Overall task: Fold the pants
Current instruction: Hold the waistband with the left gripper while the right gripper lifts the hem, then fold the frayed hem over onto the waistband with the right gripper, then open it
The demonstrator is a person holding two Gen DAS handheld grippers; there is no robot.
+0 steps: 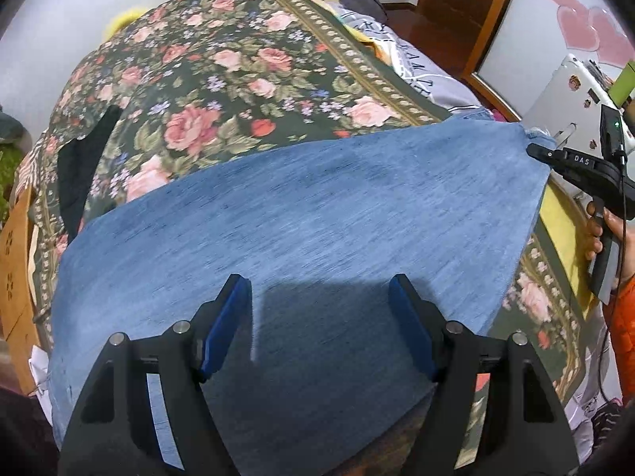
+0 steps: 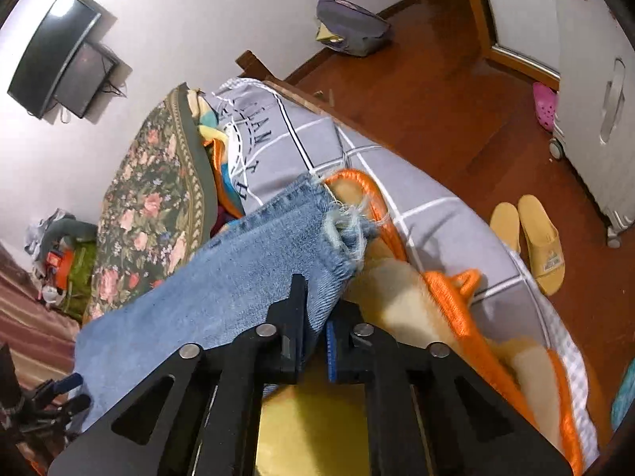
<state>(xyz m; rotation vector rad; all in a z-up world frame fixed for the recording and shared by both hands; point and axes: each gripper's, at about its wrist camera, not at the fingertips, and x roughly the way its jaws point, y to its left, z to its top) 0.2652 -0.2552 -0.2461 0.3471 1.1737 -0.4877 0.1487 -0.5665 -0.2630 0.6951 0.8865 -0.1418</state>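
A: Left wrist view first: where are the pants (image 1: 317,214)?

B: The blue denim lies spread flat on the bed, on top of the floral bedspread (image 1: 206,91), which shows beyond its far edge. One narrow end of the denim reaches toward the bed's right-hand side.

A: And the left claw (image 1: 319,317)?

B: Its jaws stand well apart above the near part of the pants, pointing steeply down. Nothing is between the blue pads (image 1: 226,325), and I cannot tell whether the tips touch the cloth.

A: What about the other one?

B: The right claw (image 1: 533,150) comes in from the right of the pants and meets the frayed corner of the denim. A hand (image 1: 599,234) grips its handle, with an orange sleeve (image 1: 623,337) below.

A: Does the right wrist view confirm a grip?

B: Yes. There the right claw (image 2: 315,317) is pinched closed on the edge of the pants (image 2: 222,285), just short of the frayed hem (image 2: 345,230).

A: What lies around the pants there?

B: Beside the hem, away from the floral bedspread (image 2: 143,214), is a cream blanket with orange trim (image 2: 436,297) over a grey checked sheet (image 2: 428,206). Past the sheet, on the wooden floor (image 2: 436,91), stand yellow slippers (image 2: 535,238).
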